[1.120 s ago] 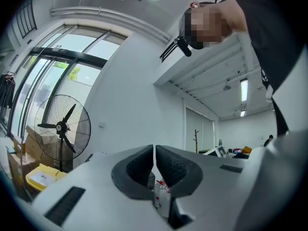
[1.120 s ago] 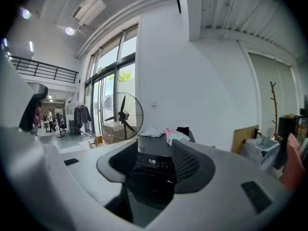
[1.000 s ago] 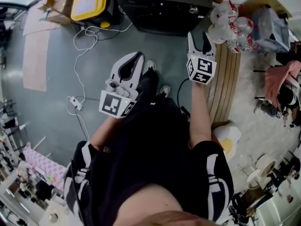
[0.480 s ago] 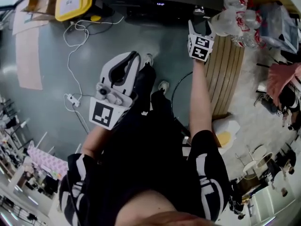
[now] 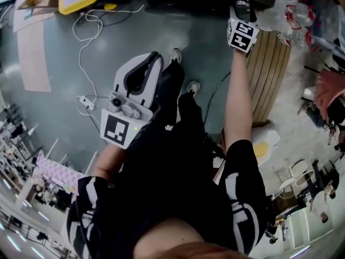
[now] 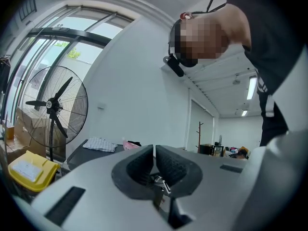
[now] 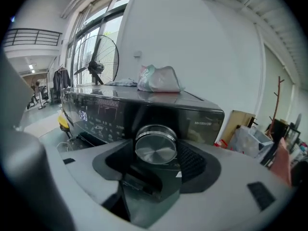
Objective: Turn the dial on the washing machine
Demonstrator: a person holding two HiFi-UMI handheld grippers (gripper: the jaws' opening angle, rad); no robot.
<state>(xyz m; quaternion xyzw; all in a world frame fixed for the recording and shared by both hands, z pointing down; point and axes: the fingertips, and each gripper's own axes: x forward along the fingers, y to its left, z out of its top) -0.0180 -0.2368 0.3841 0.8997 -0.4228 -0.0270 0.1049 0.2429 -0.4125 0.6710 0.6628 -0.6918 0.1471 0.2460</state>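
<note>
While the left gripper [image 6: 154,153] is clenched empty, right gripper [image 7: 156,144] fingers, just opening, flank the washing machine [image 7: 106,113] dial [image 7: 155,150]. Contact appears unlikely.

Right gripper [image 7: 157,154]: jaws spread wide, having just been opening. A round brushed-metal dial [image 7: 155,144] sits between them. The ribbed pads [image 7: 193,160] stand clear of its rim on either side (no contact visible). The dial is mounted on the glossy black front panel of the washing machine [image 7: 110,113], with the lit display digits [image 7: 83,115] off to its left. On the machine's top lies a crumpled pink-and-white bag [image 7: 160,79]. A standing fan [image 7: 96,61] is behind, in front of tall windows [image 7: 113,27].
</note>
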